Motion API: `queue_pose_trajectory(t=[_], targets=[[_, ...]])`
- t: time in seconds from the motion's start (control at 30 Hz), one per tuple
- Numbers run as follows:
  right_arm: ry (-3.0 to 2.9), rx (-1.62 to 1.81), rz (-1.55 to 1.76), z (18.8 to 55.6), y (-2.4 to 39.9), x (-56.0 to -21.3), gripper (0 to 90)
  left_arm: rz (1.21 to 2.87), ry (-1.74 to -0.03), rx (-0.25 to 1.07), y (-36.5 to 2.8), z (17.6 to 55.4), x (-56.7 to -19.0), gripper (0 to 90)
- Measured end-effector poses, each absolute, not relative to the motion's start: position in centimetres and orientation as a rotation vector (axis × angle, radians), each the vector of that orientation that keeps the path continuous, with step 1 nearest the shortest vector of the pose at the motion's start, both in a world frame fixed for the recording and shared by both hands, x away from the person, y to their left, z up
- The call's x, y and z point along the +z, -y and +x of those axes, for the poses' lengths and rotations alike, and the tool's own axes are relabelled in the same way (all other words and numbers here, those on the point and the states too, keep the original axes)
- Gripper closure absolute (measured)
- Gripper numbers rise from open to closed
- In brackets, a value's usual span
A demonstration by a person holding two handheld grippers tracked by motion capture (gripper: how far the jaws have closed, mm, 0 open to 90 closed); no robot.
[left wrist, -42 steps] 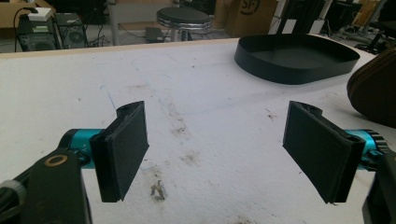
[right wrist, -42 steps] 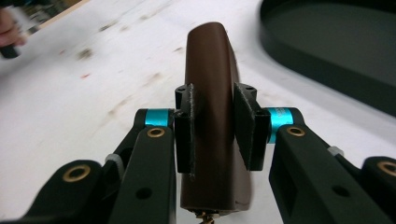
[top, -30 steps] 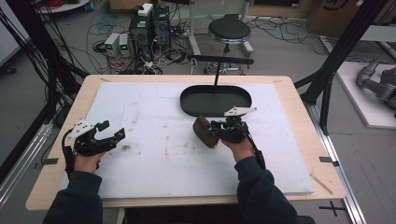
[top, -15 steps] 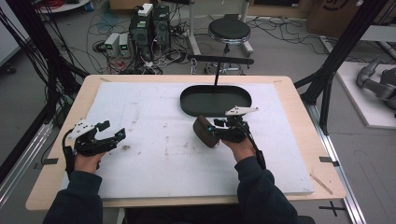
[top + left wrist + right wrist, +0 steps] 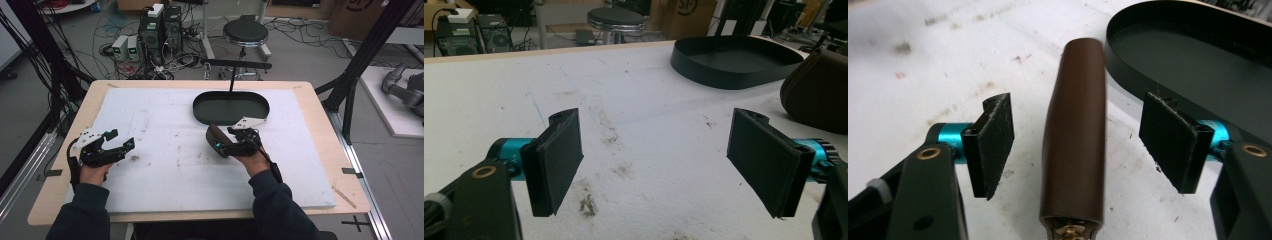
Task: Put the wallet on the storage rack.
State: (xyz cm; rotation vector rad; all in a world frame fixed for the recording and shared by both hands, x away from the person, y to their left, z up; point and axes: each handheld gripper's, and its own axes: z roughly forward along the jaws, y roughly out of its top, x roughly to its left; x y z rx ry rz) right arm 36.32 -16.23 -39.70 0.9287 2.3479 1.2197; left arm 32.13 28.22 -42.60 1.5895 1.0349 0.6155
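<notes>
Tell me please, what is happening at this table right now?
A person works at a table with tongs in each hand. The right tongs have just been opening around a brown case; it stands between the pads, which do not touch it, so it is released. It rests on the white mat beside a black oval tray. The left tongs hover open over the mat, holding nothing.

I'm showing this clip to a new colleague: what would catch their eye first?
Probably the brown leather case standing on edge between the open right gripper, whose jaws have just been opening, pads clear of it. Next, the black oval tray just beyond it on the white mat.
</notes>
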Motion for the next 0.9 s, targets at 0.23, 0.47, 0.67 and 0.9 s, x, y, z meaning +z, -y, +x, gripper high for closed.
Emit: queue_pose_trajectory(t=[0.23, 0.47, 0.67, 0.9], targets=[[-2.396, 1.11, 0.94, 36.9, 15.7, -40.8, 42.5, 1.597, -1.025, 0.616, -28.1, 32.1, -42.6, 21.9], [-2.43, 1.121, 0.913, 36.8, 16.1, -40.4, 63.6, 1.6, -1.021, 0.616, -28.1, 32.1, -42.6, 21.9], [-2.383, 1.171, 0.928, 37.7, 17.5, -39.1, 63.9, 1.604, -1.011, 0.617, -28.0, 32.1, -42.6, 21.9], [-2.294, 1.219, 1.039, 40.7, 19.9, -37.1, 63.9, 1.6, -1.003, 0.62, -27.9, 32.1, -42.6, 21.9]])
